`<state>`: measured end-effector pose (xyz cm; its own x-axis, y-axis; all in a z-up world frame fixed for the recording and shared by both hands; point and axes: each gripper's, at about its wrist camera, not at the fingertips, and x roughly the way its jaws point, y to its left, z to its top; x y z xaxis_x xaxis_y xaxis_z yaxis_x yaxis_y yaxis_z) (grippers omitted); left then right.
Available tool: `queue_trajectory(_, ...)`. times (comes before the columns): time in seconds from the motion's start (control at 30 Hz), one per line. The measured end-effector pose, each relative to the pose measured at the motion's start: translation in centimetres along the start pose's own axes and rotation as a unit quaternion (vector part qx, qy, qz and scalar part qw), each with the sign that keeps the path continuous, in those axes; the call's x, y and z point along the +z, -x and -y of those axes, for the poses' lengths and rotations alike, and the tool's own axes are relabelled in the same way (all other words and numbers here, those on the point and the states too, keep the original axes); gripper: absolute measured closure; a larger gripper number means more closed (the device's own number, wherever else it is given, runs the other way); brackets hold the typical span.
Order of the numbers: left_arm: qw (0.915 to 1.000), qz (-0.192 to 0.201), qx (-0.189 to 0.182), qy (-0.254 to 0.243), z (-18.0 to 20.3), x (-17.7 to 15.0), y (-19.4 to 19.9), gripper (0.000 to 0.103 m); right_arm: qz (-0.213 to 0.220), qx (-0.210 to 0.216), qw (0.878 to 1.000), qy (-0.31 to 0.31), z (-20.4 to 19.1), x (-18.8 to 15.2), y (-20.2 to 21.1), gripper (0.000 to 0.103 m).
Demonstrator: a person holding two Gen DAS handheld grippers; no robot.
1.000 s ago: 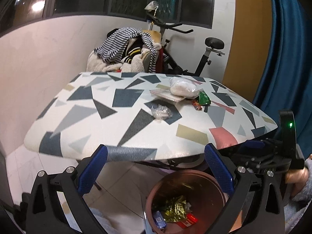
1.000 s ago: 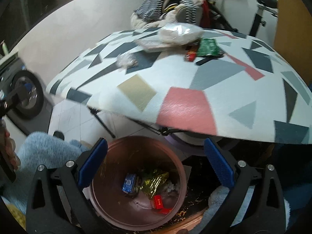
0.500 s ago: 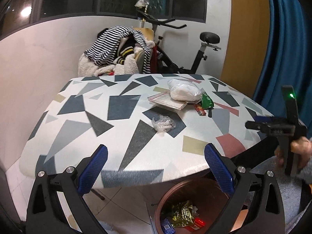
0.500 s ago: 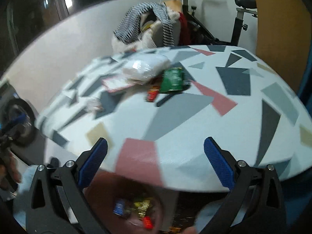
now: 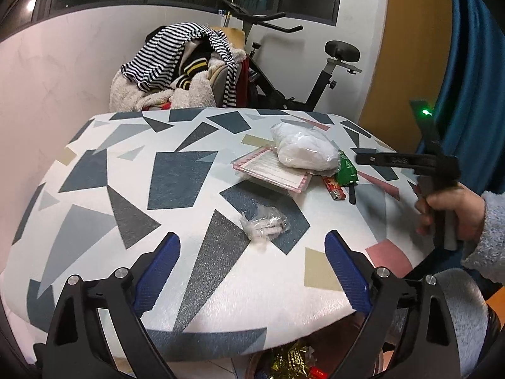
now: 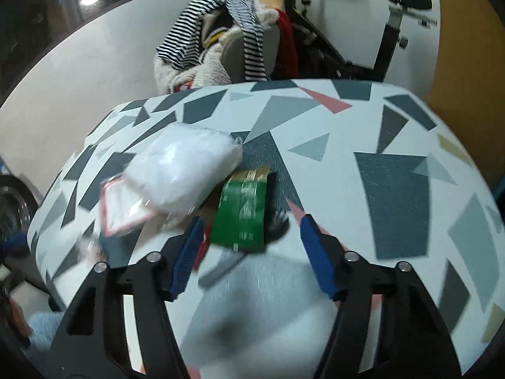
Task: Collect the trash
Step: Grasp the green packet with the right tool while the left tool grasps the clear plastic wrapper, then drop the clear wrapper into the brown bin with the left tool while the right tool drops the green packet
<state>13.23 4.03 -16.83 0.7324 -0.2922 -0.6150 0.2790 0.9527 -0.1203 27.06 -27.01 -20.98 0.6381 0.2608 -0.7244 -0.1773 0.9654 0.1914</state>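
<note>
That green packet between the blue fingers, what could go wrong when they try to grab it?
The right gripper has just been closing around the green wrapper without pinching it yet. The red item and a dark stick lie right against it, so they might get dragged along or knocked off. The white bag overlaps nearby and could shift too.

On your table (image 5: 189,268), the crumpled wrapper (image 5: 264,222) lies nearest you; behind it sits the flat box (image 5: 271,172), the bag (image 5: 303,147) resting on it, the packet (image 5: 346,170) just right.
</note>
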Motion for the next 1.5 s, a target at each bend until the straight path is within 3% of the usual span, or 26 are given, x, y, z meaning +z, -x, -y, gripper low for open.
queue_trajectory(0.3, 0.9996, -0.018, -0.013, 0.016, -0.6, -0.2, -1.9, 0.019, -0.029, -0.005, 0.999, -0.012, -0.6, 1.7, -4.2, 0.042)
queue_trajectory(0.43, 0.9987, -0.026, -0.027, 0.036, -0.8, -0.3, -2.5, 0.022, -0.041, 0.010, 0.999, -0.010, -0.6, 1.7, -4.8, 0.065)
queue_trajectory(0.73, 0.9963, -0.059, -0.039, 0.049, 0.0, 0.4, -5.7, 0.032, 0.042, -0.005, 0.999, -0.004, -0.4, 0.6, 0.3, 0.072)
queue_trajectory(0.93, 0.9913, -0.095, -0.037, 0.083, -0.3, 1.2, -9.5, 0.038, 0.066, 0.013, 0.998, -0.017, -0.2, -0.9, 3.6, 0.072)
queue_trajectory(1.0, 0.9901, -0.104, -0.035, 0.088, -0.3, 1.4, -10.6, 0.045, 0.068, 0.019, 0.997, -0.019, -0.3, -1.5, 4.4, 0.072)
queue_trajectory(1.03, 0.9898, -0.107, -0.035, 0.088, -0.2, 1.4, -10.9, 0.058, 0.069, 0.023, 0.997, -0.020, -0.5, -2.0, 4.9, 0.072)
queue_trajectory(1.07, 0.9900, -0.108, -0.030, 0.085, -0.1, 1.4, -11.0, 0.062, 0.070, 0.026, 0.997, -0.019, -0.6, -2.3, 5.4, 0.072)
queue_trajectory(1.2, 0.9918, -0.098, -0.036, 0.074, 0.1, 1.3, -9.7, 0.068, 0.071, 0.034, 0.997, -0.004, -1.6, -4.3, 7.5, 0.072)
queue_trajectory(1.5, 0.9952, -0.075, -0.062, 0.013, 2.6, 0.3, -3.1, 0.069, 0.061, 0.052, 0.997, 0.013, -3.4, -8.2, 9.9, 0.072)
